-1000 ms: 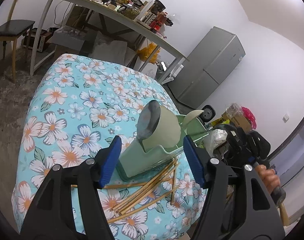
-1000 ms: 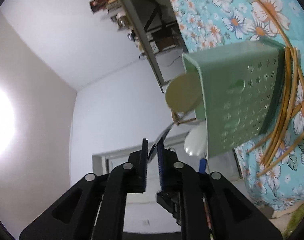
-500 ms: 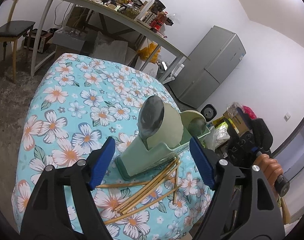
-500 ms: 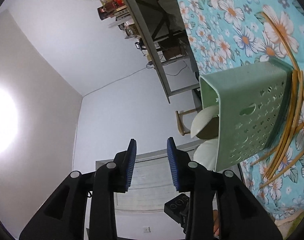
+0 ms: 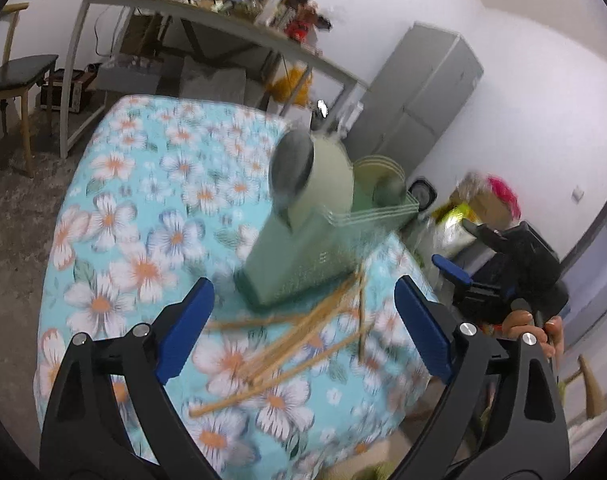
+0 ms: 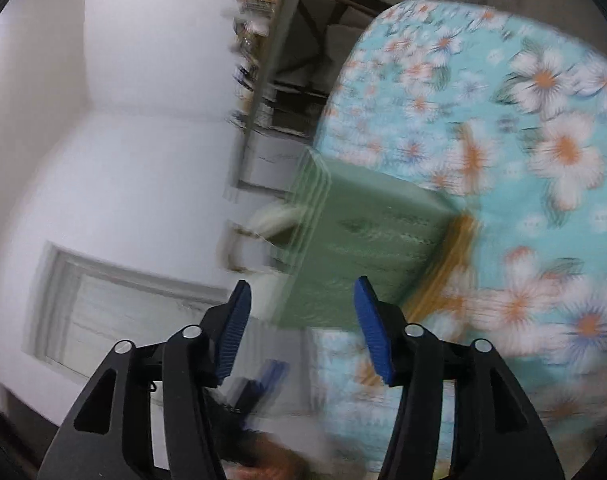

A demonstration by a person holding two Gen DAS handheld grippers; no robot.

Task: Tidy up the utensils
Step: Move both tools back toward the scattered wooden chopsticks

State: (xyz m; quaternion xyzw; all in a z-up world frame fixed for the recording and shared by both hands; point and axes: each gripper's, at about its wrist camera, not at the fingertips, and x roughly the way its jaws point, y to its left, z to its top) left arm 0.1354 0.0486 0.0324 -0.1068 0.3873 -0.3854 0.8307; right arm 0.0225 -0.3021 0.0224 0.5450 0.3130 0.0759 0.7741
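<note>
A pale green perforated utensil holder (image 5: 303,264) stands on the floral tablecloth (image 5: 143,208), with large spoons (image 5: 293,164) sticking out of its top. Several wooden chopsticks (image 5: 299,332) lie scattered on the cloth just in front of it. My left gripper (image 5: 303,332) is open and empty, hovering above the chopsticks. My right gripper (image 6: 301,328) is open and empty, off the table's right edge; it also shows in the left wrist view (image 5: 463,280). In the blurred right wrist view the holder (image 6: 363,248) lies just beyond the fingers, chopsticks (image 6: 451,256) beside its base.
A long cluttered table (image 5: 223,20) stands behind, with boxes under it. A grey cabinet (image 5: 419,88) is at the back right, a chair (image 5: 15,76) at the left. Bags and boxes (image 5: 483,200) sit on the floor to the right.
My right gripper let go of a spoon into the holder, opened wide and swung down toward the table. My left gripper opened wider and pulled back a little. Both views now blur with motion.
</note>
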